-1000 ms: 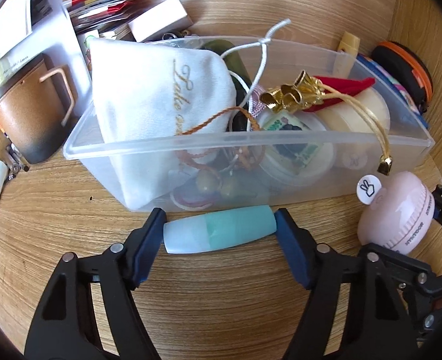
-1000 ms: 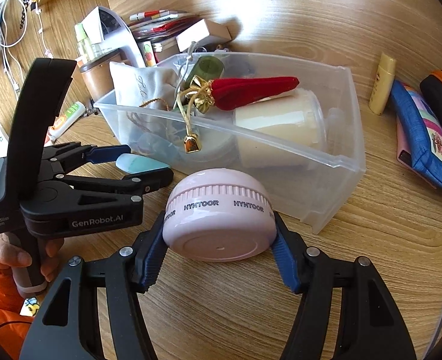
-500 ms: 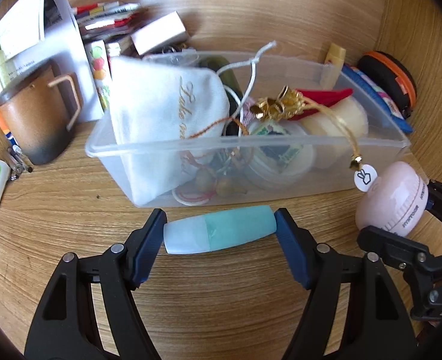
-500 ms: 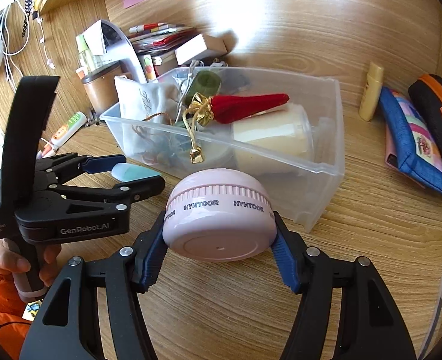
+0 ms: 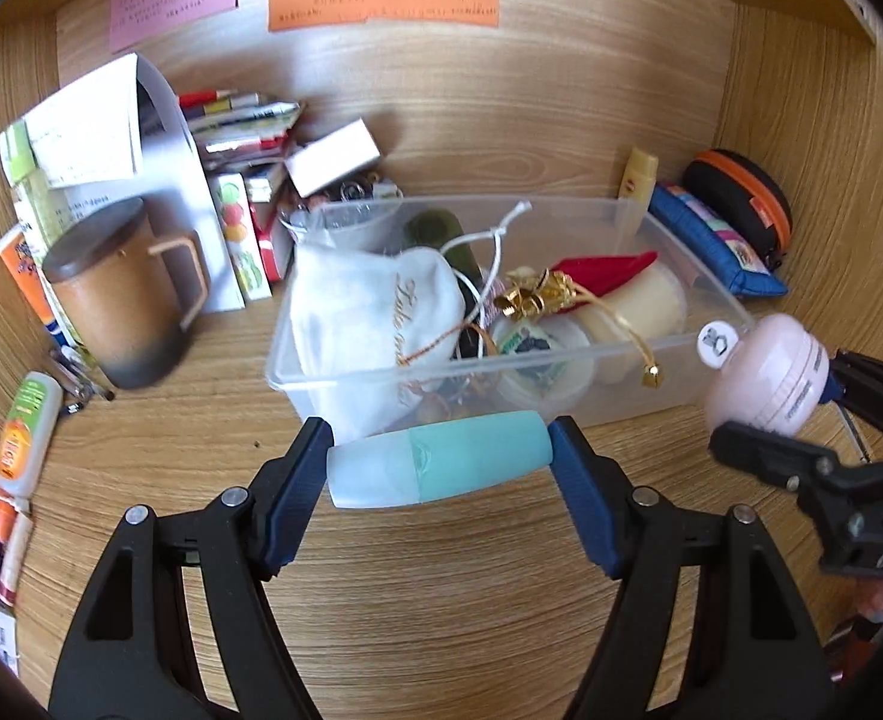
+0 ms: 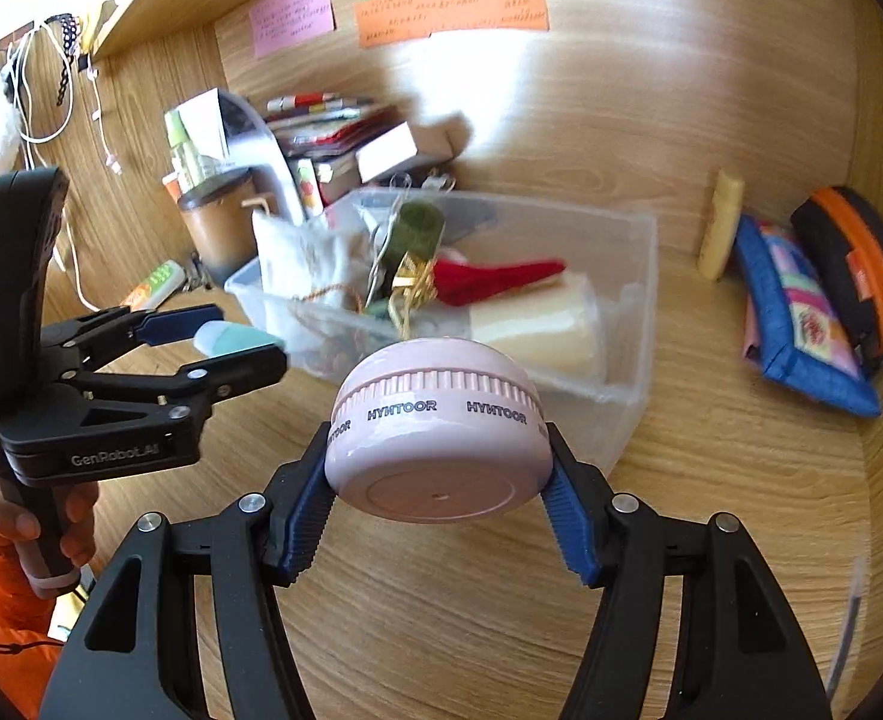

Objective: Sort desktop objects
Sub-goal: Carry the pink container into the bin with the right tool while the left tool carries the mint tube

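Left gripper (image 5: 438, 468) clamps teal tube (image 5: 441, 465); right gripper (image 6: 438, 471) clamps pink case (image 6: 438, 432).

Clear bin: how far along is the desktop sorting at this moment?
Partly done. The clear bin already holds a white pouch, a red pouch and jars. In hand: the left claw grips a teal bottle, the right claw a pink round case, both in front of the bin. Left outside: the yellow tube, blue pouch and mug.

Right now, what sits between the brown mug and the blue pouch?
The clear bin, crammed with a white drawstring bag and jars; the left wrist view shows it.
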`<act>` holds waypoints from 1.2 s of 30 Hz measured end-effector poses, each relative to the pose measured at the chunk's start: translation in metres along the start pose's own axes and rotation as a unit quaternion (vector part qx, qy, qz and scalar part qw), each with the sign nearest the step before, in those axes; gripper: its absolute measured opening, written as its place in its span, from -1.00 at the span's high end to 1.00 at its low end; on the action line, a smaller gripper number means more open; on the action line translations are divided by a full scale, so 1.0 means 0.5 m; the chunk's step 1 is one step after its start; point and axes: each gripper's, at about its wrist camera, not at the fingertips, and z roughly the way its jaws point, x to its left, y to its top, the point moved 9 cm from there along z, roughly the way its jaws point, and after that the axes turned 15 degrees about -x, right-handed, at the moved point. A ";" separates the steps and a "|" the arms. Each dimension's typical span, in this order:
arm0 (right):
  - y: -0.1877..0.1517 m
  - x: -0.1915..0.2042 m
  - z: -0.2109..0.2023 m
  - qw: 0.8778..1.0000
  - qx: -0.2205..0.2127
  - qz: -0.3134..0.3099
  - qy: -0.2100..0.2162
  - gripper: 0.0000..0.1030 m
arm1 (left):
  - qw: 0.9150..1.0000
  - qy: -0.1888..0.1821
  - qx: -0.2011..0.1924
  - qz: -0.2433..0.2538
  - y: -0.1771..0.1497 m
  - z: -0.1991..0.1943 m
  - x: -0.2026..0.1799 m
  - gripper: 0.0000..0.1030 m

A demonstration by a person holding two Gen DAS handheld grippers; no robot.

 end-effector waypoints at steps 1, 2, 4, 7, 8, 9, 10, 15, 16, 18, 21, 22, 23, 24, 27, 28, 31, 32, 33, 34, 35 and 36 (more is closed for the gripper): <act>0.006 -0.003 -0.002 1.000 -0.003 -0.002 -0.004 -0.16 | 1.000 -0.001 -0.004 -0.001 0.005 -0.004 0.004 -0.41; 0.014 -0.006 -0.005 1.000 -0.007 -0.002 -0.009 -0.16 | 1.000 -0.001 -0.007 -0.003 0.009 -0.007 0.007 -0.41; 0.030 -0.011 -0.010 1.000 -0.015 0.000 -0.012 -0.16 | 1.000 -0.004 -0.014 -0.006 0.018 -0.015 0.016 -0.41; 0.053 -0.014 -0.013 0.999 -0.027 -0.002 -0.021 -0.16 | 1.000 -0.001 -0.019 -0.005 0.026 -0.021 0.029 -0.41; 0.061 -0.015 -0.013 0.999 -0.031 -0.003 -0.022 -0.16 | 1.000 0.001 -0.020 -0.006 0.029 -0.021 0.035 -0.41; 0.067 -0.015 -0.011 0.999 -0.033 -0.005 -0.024 -0.16 | 1.000 0.002 -0.022 -0.008 0.031 -0.021 0.042 -0.41; 0.070 -0.014 -0.009 0.999 -0.034 -0.008 -0.027 -0.16 | 1.000 0.001 -0.023 -0.010 0.033 -0.022 0.047 -0.41; 0.086 -0.025 0.009 0.999 -0.034 -0.003 -0.038 -0.16 | 0.999 -0.003 -0.031 -0.019 0.048 -0.024 0.071 -0.41; 0.089 -0.026 0.012 0.999 -0.035 -0.004 -0.040 -0.16 | 0.999 -0.004 -0.031 -0.020 0.051 -0.021 0.075 -0.41; 0.098 -0.025 0.020 0.998 -0.036 -0.005 -0.041 -0.16 | 0.999 -0.008 -0.029 -0.026 0.054 -0.014 0.082 -0.41; 0.109 -0.022 0.030 0.998 -0.038 -0.008 -0.041 -0.16 | 0.999 -0.017 -0.032 -0.034 0.064 -0.006 0.087 -0.41; 0.111 -0.020 0.034 0.998 -0.037 -0.009 -0.041 -0.16 | 0.999 -0.019 -0.034 -0.036 0.070 -0.003 0.088 -0.41; 0.114 -0.018 0.039 0.999 -0.036 -0.009 -0.039 -0.16 | 0.999 -0.021 -0.035 -0.036 0.073 -0.001 0.088 -0.41; 0.115 -0.016 0.044 0.999 -0.035 -0.007 -0.037 -0.16 | 0.998 -0.023 -0.037 -0.037 0.078 0.002 0.089 -0.41; 0.122 -0.012 0.057 0.999 -0.033 -0.003 -0.033 -0.16 | 0.998 -0.028 -0.039 -0.039 0.090 0.009 0.091 -0.41; 0.125 -0.012 0.061 0.999 -0.033 -0.001 -0.033 -0.16 | 0.998 -0.030 -0.039 -0.040 0.094 0.012 0.090 -0.41; 0.137 -0.014 0.073 0.999 -0.034 0.005 -0.032 -0.16 | 0.998 -0.035 -0.042 -0.037 0.105 0.019 0.086 -0.41; 0.143 -0.014 0.077 0.999 -0.036 0.005 -0.031 -0.16 | 0.998 -0.037 -0.043 -0.036 0.109 0.021 0.084 -0.41; 0.147 -0.013 0.080 0.999 -0.036 0.005 -0.030 -0.16 | 0.998 -0.038 -0.045 -0.036 0.113 0.022 0.083 -0.41; 0.151 -0.013 0.084 0.999 -0.037 0.004 -0.030 -0.16 | 0.997 -0.041 -0.046 -0.035 0.118 0.023 0.082 -0.41; 0.154 -0.013 0.088 0.999 -0.037 0.004 -0.031 -0.16 | 0.997 -0.043 -0.047 -0.036 0.121 0.025 0.081 -0.41; 0.157 -0.013 0.091 0.999 -0.036 0.003 -0.032 -0.16 | 0.997 -0.045 -0.047 -0.037 0.125 0.028 0.081 -0.41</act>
